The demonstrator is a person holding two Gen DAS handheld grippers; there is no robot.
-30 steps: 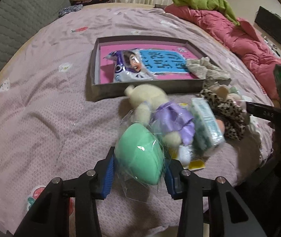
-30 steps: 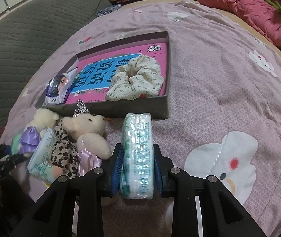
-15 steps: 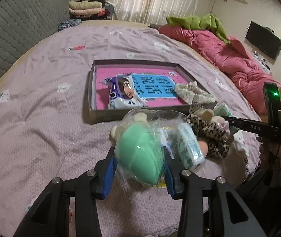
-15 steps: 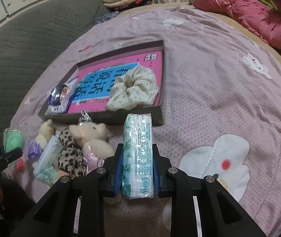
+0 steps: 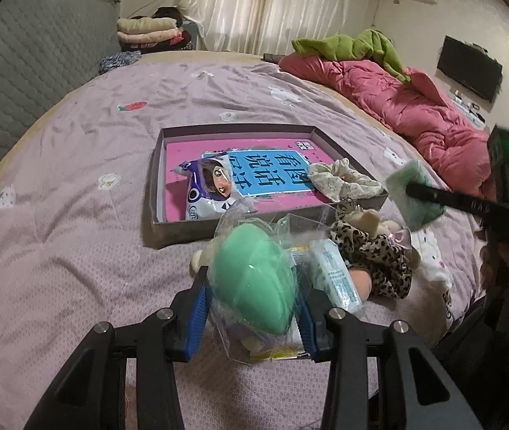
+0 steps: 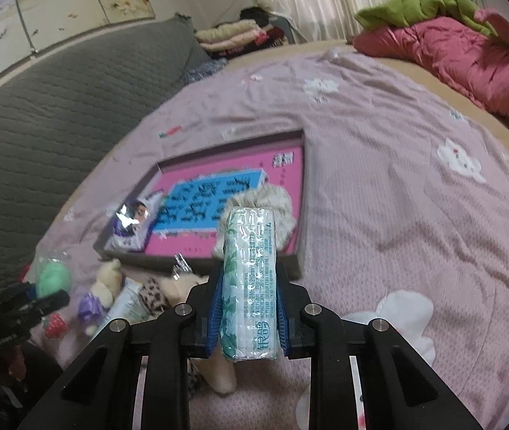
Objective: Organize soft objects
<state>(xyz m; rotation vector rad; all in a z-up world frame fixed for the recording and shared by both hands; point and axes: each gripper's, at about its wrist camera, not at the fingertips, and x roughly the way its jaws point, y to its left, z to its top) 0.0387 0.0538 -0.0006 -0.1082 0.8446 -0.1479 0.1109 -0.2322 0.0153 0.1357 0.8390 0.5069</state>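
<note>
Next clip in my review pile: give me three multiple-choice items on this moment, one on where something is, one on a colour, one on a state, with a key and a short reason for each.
1. Where does the cream floral scrunchie lie?
A. inside the shallow box
B. on the red quilt
C. on the bedspread beside the plush toys

2. What colour is the bagged sponge in the left hand-held gripper?
A. yellow
B. mint green
C. red

3. What is the state of the right hand-held gripper?
A. open and empty
B. shut on a plush toy
C. shut on the tissue pack

Key: 1 A, the scrunchie rests in the box's near right corner. 2 B, the sponge shows green through its clear bag. 3 C, both blue pads press the pack's sides.
</note>
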